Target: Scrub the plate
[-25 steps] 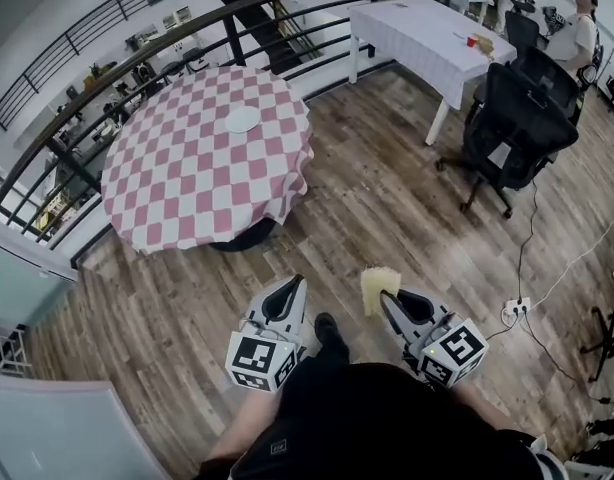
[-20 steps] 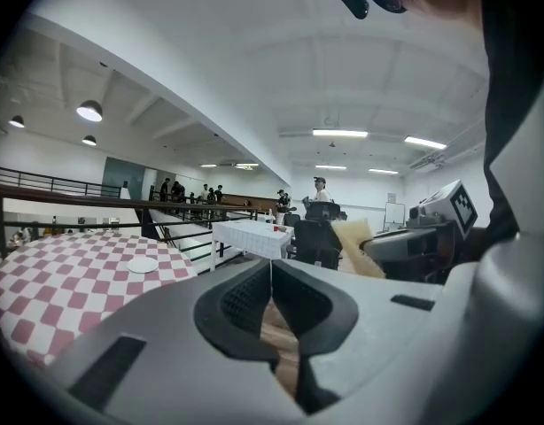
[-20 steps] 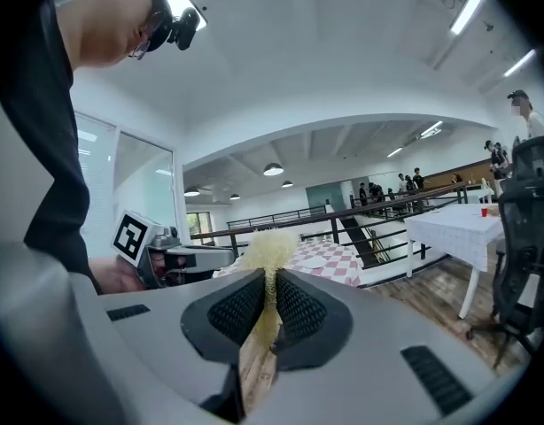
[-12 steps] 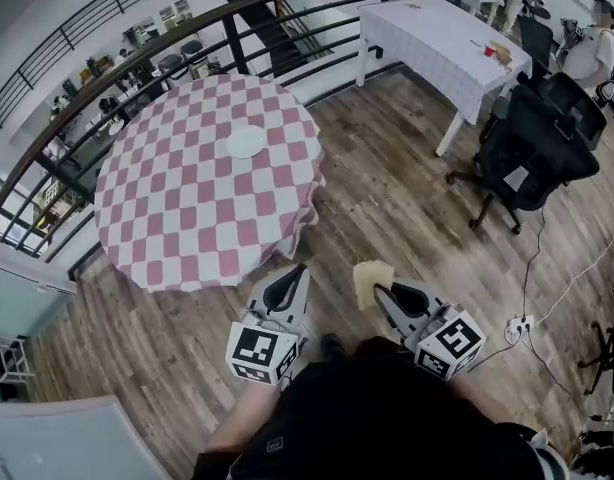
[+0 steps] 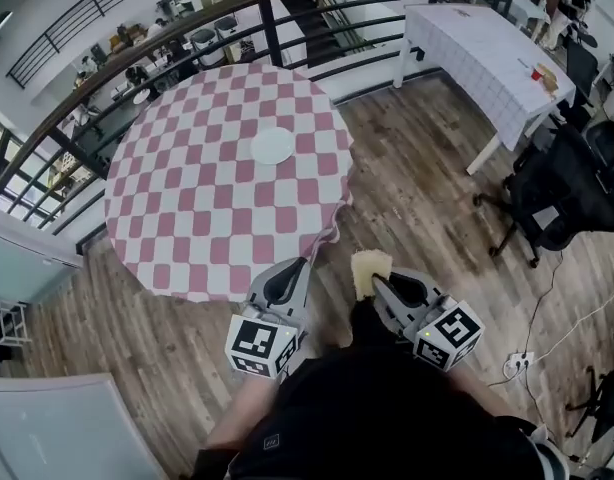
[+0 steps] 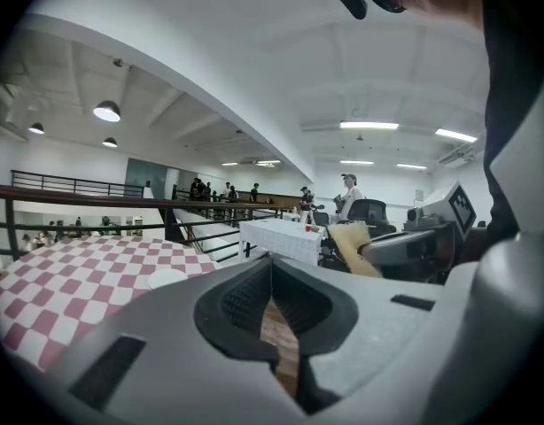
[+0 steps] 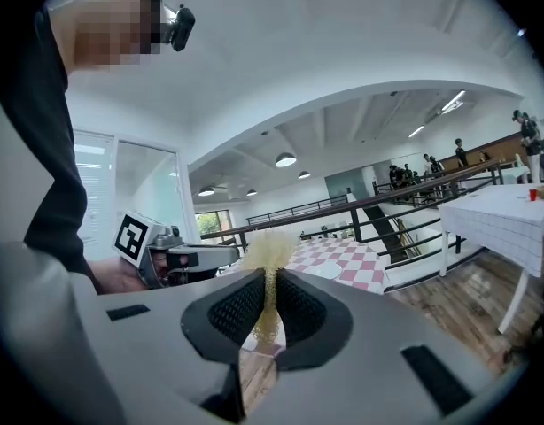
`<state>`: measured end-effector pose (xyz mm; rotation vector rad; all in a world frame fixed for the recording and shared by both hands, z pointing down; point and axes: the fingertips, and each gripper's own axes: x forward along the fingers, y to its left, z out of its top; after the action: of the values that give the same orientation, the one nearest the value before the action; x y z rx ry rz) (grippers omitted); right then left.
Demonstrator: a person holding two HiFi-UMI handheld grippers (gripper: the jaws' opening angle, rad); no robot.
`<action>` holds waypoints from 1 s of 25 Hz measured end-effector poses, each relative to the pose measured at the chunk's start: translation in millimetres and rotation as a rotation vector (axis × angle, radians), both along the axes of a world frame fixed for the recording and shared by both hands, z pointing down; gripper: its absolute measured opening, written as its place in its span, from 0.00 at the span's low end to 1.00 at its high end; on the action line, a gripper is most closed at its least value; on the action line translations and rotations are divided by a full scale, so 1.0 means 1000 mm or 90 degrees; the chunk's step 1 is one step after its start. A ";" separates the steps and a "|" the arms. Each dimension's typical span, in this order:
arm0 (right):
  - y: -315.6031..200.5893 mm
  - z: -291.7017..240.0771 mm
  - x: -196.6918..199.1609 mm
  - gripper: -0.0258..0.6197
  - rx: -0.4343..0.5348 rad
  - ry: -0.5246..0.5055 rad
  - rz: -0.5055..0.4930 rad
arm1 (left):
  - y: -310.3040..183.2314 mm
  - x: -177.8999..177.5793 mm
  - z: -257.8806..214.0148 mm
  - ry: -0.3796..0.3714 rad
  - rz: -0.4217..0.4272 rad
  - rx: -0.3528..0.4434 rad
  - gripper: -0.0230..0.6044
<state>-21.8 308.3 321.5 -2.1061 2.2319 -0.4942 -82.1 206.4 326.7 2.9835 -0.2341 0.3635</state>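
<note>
A small white plate (image 5: 272, 146) lies near the middle of a round table with a pink-and-white checked cloth (image 5: 187, 218). Both grippers are held over the wooden floor just short of the table's near edge. My left gripper (image 5: 299, 264) is shut with nothing between its jaws. My right gripper (image 5: 372, 280) is shut on a yellow sponge (image 5: 370, 266), which sticks out past its tips. In the left gripper view (image 6: 270, 268) the plate (image 6: 166, 277) shows to the left and the sponge (image 6: 353, 246) to the right. In the right gripper view (image 7: 270, 282) the sponge (image 7: 270, 251) stands pinched upright, with the plate (image 7: 322, 271) beyond.
A dark curved railing (image 5: 187, 43) runs behind the round table. A long table with a white cloth (image 5: 487, 53) stands at the back right, and a black office chair (image 5: 572, 188) to the right. A power strip with cables (image 5: 517, 361) lies on the floor.
Both grippers have come closer to the round table, which now sits nearer and more central in the head view. The sponge stays in the right gripper.
</note>
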 end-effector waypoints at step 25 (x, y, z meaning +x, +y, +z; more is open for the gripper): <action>-0.216 0.030 0.197 0.11 -0.082 0.002 -0.244 | -0.224 0.165 0.039 -0.008 -0.247 -0.052 0.05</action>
<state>174.9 91.8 351.6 -1.7242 2.6839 -0.6648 83.4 -18.0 366.2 2.7685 -0.7634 0.3344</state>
